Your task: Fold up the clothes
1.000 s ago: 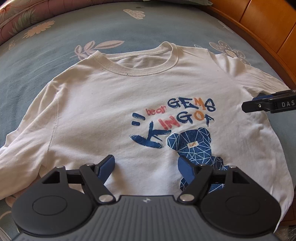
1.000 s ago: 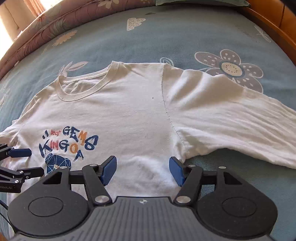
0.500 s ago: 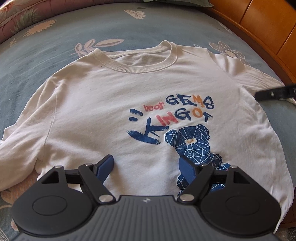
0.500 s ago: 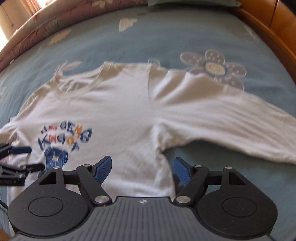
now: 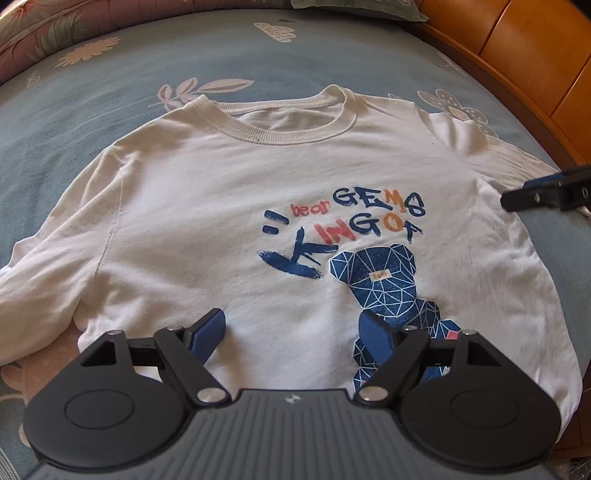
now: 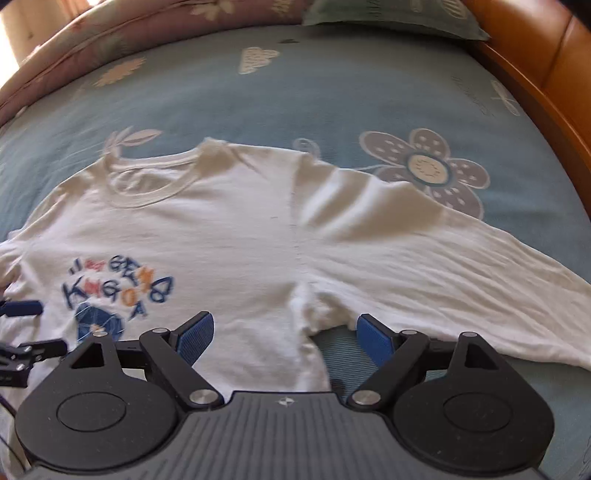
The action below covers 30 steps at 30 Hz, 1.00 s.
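One shirt, one pillow, two grippers.

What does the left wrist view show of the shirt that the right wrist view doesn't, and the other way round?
Only the left wrist view shows the shirt's left sleeve and the bear print whole and sharp.

Only the right wrist view shows the right sleeve spread out across the bed, the armpit between the right gripper's opening jaws, and the big flower on the bedsheet.

Both show the white shirt lying flat, print up, its collar, and the open left gripper.
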Each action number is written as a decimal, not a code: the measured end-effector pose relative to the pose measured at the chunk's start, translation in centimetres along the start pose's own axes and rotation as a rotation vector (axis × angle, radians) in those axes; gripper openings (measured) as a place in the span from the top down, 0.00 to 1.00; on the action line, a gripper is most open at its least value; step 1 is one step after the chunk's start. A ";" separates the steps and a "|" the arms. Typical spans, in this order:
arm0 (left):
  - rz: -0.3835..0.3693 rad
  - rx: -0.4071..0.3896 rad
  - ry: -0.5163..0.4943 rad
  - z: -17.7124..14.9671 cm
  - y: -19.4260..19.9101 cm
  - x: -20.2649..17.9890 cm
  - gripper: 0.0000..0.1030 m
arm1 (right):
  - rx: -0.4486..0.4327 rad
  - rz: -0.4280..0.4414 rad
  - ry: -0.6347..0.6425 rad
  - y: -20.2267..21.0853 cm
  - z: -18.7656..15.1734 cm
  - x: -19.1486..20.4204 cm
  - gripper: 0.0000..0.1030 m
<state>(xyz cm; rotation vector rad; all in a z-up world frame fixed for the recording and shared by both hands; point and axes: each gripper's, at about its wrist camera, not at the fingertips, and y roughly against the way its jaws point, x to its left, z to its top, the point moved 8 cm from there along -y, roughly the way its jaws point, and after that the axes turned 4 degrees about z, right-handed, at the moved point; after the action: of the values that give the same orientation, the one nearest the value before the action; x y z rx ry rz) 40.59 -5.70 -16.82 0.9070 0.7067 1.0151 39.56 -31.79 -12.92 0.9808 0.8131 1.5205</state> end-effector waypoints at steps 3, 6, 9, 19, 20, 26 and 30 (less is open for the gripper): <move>-0.002 0.008 -0.016 0.0 -0.1 -0.1 0.23 | 0.084 0.075 0.050 -1.1 -2.2 3.2 0.14; -0.009 0.015 -0.027 -0.1 0.0 -0.1 0.23 | 0.173 -0.007 0.025 -2.8 -5.0 2.7 0.14; -0.008 0.002 0.010 0.0 0.6 0.5 0.23 | 0.182 -0.017 0.000 -2.8 -5.6 2.2 0.07; -0.047 -0.011 0.168 -1.0 0.5 2.3 0.23 | 0.210 -0.092 0.028 -4.1 -6.1 3.2 0.00; -0.051 -0.013 0.174 -1.6 0.8 2.3 0.22 | 0.205 -0.096 0.030 -4.1 -6.1 3.2 0.00; -0.071 0.009 0.219 -2.9 2.3 2.6 0.17 | 0.189 -0.103 0.041 -4.0 -6.3 3.2 0.00; -0.067 -0.069 0.252 -0.6 3.2 4.0 0.17 | 0.191 -0.105 0.042 -4.1 -6.2 3.5 0.00</move>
<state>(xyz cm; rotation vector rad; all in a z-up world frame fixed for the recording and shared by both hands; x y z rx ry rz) 40.29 -1.09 -14.64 0.6972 0.9011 1.0978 35.44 -27.60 -18.70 1.0308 1.0386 1.3960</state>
